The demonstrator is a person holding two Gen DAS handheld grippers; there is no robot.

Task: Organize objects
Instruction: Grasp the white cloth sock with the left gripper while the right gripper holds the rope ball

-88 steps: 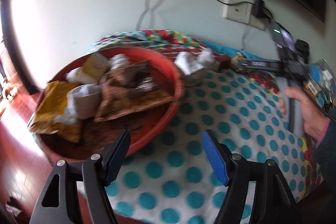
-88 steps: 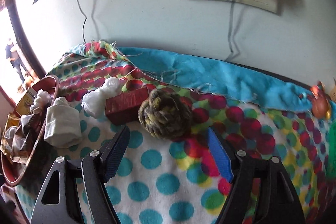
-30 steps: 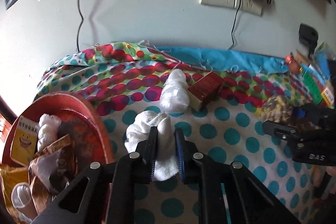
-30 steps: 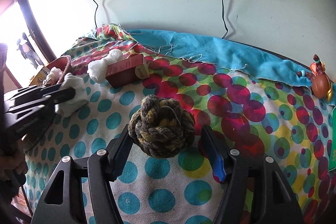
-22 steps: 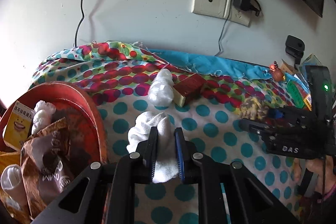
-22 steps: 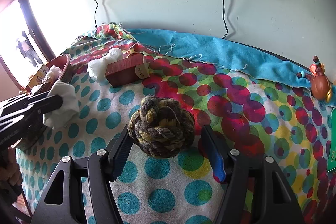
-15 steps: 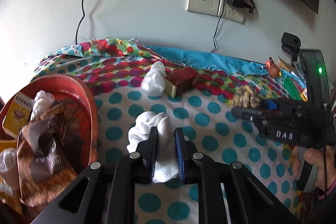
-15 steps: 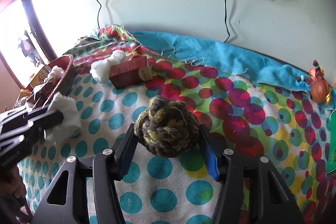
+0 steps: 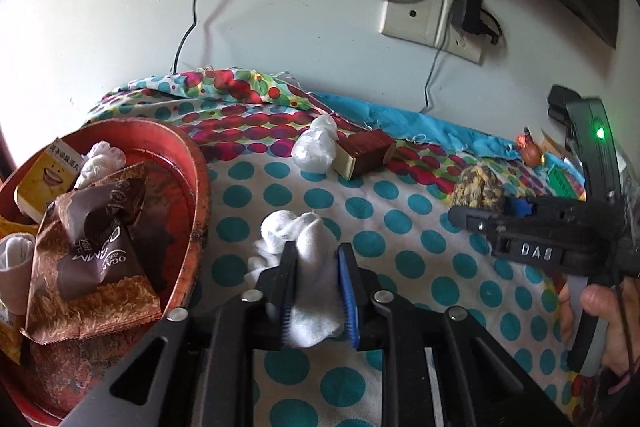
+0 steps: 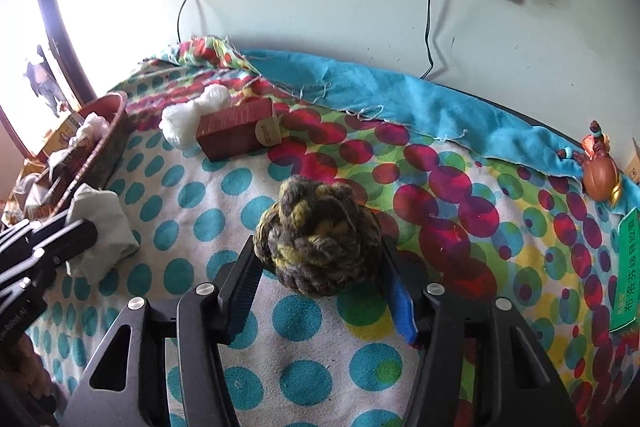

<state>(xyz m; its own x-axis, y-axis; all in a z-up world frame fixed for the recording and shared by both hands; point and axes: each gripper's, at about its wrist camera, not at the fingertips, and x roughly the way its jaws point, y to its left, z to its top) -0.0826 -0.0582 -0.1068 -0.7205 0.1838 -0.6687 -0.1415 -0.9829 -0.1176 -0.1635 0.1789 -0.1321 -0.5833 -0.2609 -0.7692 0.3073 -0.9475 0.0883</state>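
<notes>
My left gripper (image 9: 316, 251) has a white rolled cloth (image 9: 288, 227) between its jaws, just right of the red bowl's rim (image 9: 200, 179). The jaws are opening, and the cloth still fills the gap and touches both pads. In the right wrist view that cloth (image 10: 100, 219) lies low on the dotted tablecloth beside the bowl (image 10: 116, 131). My right gripper (image 10: 318, 247) is shut on a brown and yellow rope ball (image 10: 312, 219), with a pad pressed on each side. From the left wrist view, the ball (image 9: 478, 187) sits at the tips of the right gripper (image 9: 472, 217).
A brown box (image 9: 368, 151) and a white wad (image 9: 316, 147) lie side by side at the back. The bowl holds snack packets and white wads. A small orange figurine (image 10: 598, 171) and a green label (image 10: 626, 267) sit at the right. Cables hang from wall sockets.
My left gripper carried the white cloth left toward the bowl, and its jaws have parted slightly. My right gripper's jaws closed in onto the rope ball.
</notes>
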